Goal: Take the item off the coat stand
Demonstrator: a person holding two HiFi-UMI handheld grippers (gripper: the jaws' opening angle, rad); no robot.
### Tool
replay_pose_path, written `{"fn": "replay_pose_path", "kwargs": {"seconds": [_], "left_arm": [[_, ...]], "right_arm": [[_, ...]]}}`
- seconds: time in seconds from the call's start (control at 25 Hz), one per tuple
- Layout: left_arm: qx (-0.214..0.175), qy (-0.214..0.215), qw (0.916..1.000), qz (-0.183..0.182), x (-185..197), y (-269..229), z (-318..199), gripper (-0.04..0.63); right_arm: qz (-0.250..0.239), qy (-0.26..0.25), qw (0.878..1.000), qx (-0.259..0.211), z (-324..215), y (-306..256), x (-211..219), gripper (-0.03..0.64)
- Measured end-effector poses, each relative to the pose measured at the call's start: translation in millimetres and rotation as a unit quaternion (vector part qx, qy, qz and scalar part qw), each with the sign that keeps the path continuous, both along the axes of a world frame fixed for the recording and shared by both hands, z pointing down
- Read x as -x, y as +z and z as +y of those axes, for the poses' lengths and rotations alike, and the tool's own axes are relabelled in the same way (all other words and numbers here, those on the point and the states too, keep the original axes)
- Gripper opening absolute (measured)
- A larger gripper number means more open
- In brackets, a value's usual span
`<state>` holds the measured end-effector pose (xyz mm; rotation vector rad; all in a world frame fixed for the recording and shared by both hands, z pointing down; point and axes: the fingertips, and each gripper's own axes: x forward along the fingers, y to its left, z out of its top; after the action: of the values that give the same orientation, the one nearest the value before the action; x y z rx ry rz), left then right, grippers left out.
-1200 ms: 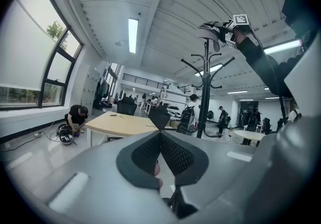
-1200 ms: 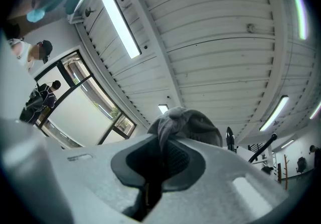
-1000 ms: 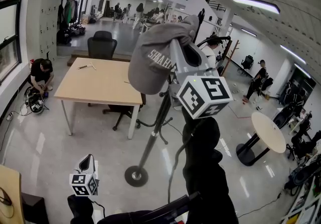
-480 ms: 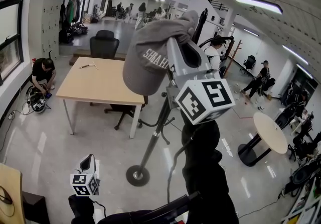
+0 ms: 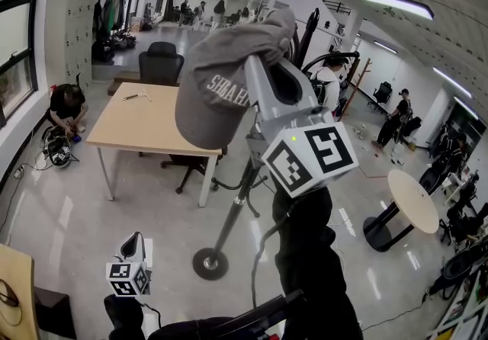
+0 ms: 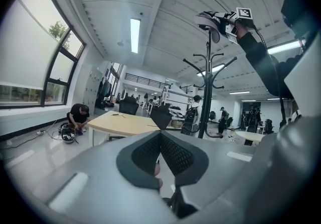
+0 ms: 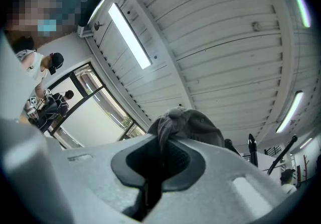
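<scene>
A grey cap (image 5: 217, 83) with white lettering hangs from my right gripper (image 5: 268, 45), which is shut on a bunch of its cloth and held high. In the right gripper view the cap (image 7: 193, 125) bulges just beyond the closed pads of that gripper (image 7: 163, 142). The black coat stand (image 5: 231, 213) rises from its round base (image 5: 210, 263) on the floor below the cap. From the left gripper view, the stand (image 6: 208, 82) shows bare hooks, with the cap (image 6: 208, 19) held just above its top. My left gripper (image 5: 134, 242) hangs low at the left, shut and holding nothing (image 6: 159, 135).
A wooden table (image 5: 152, 121) and a black office chair (image 5: 162, 64) stand behind the stand. A round white table (image 5: 412, 201) is at the right. A person crouches by the left wall (image 5: 67, 106). Other people stand farther back.
My right gripper has lifted the cap a little higher and nearer to the head camera, drifting slightly left. The left gripper has stayed where it was.
</scene>
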<state>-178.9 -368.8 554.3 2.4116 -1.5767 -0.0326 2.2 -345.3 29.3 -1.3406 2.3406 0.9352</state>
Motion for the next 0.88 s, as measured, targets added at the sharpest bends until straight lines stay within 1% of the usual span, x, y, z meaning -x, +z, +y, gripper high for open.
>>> {"fn": "replay_pose_path", "kwargs": {"seconds": [0.24, 0.76, 0.88], "left_arm": [[0.002, -0.005, 1.0, 0.0, 2, 5, 4, 0.002], [0.004, -0.005, 1.0, -0.007, -6, -11, 7, 0.002], [0.004, -0.004, 0.9999, -0.01, -6, -5, 13, 0.002]], "right_arm": [[-0.001, -0.012, 1.0, 0.02, -6, 22, 4, 0.017], [-0.005, -0.023, 0.998, 0.063, -23, 54, -8, 0.017], [-0.01, -0.022, 0.997, 0.073, -21, 71, -12, 0.017]]}}
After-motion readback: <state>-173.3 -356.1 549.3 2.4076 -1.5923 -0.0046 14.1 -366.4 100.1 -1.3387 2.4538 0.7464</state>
